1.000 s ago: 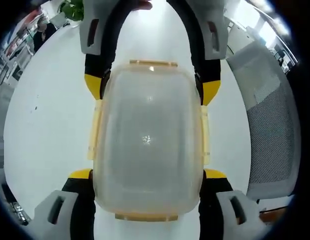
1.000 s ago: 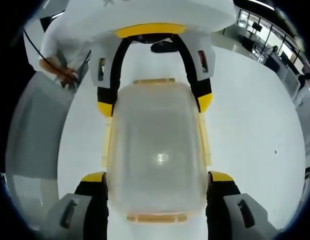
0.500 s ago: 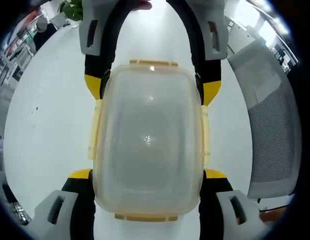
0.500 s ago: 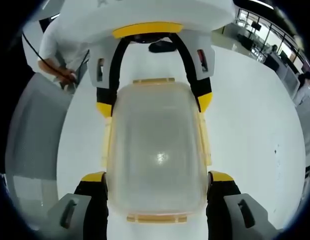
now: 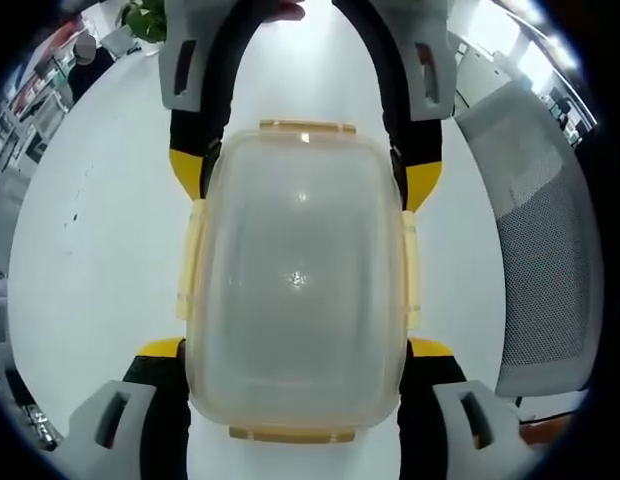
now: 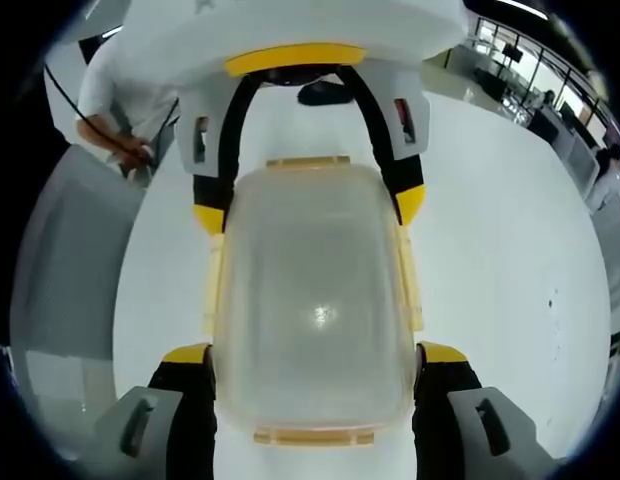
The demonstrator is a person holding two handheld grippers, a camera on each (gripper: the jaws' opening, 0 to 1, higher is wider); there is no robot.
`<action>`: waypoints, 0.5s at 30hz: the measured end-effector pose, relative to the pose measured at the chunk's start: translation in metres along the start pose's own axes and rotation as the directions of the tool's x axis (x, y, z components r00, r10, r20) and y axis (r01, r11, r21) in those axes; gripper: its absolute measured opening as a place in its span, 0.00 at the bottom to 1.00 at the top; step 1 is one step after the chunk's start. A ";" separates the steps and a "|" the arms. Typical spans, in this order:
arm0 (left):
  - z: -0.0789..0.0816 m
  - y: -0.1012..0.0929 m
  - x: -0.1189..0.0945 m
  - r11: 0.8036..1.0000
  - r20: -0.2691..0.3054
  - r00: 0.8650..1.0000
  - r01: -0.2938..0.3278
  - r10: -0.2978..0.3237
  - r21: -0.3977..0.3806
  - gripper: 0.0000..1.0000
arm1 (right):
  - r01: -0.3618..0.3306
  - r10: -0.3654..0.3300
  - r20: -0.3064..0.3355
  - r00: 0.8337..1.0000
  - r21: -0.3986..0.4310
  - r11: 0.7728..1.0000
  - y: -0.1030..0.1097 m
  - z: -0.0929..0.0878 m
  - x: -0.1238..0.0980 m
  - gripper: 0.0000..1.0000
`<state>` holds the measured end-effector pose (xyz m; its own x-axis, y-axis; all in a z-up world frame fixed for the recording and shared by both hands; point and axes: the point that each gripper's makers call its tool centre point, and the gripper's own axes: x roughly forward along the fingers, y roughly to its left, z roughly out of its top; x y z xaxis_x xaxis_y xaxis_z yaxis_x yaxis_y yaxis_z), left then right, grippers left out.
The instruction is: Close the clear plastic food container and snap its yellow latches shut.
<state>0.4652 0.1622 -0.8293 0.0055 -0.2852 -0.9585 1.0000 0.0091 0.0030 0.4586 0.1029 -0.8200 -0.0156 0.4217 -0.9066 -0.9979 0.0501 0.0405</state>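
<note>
White bench [image 5: 80, 260] lies open left of the clear container [image 5: 298, 285], a mesh chair [image 5: 545, 260] right. Left tongs [image 5: 295, 350] and right tongs [image 6: 315, 355] each clamp its ends; yellow latches [image 5: 190, 260] flank the lid. Contents: cannot tell.

Container [image 5: 295, 280] wedged between both claws; bare table [image 5: 100, 260] either side

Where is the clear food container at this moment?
The container sits mid-frame in both gripper views, on the white table, between the left gripper and the right gripper.
</note>
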 end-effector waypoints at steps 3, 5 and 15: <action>0.001 0.000 0.000 1.000 -0.020 1.000 -0.004 0.004 0.007 0.87 | 0.006 -0.006 -0.011 1.000 -0.012 1.000 0.001 0.000 0.000 0.82; 0.000 -0.002 0.000 1.000 -0.030 1.000 0.003 -0.003 0.002 0.89 | -0.004 0.004 -0.005 1.000 -0.025 1.000 0.003 0.001 -0.001 0.82; 0.001 -0.001 -0.001 1.000 -0.028 0.999 -0.023 0.024 0.005 0.99 | 0.031 -0.033 -0.023 0.999 -0.084 0.996 0.004 -0.003 0.003 0.97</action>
<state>0.4640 0.1618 -0.8283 0.0289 -0.2577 -0.9658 0.9996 0.0109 0.0270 0.4548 0.1016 -0.8240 0.0161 0.3987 -0.9169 -0.9996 -0.0132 -0.0234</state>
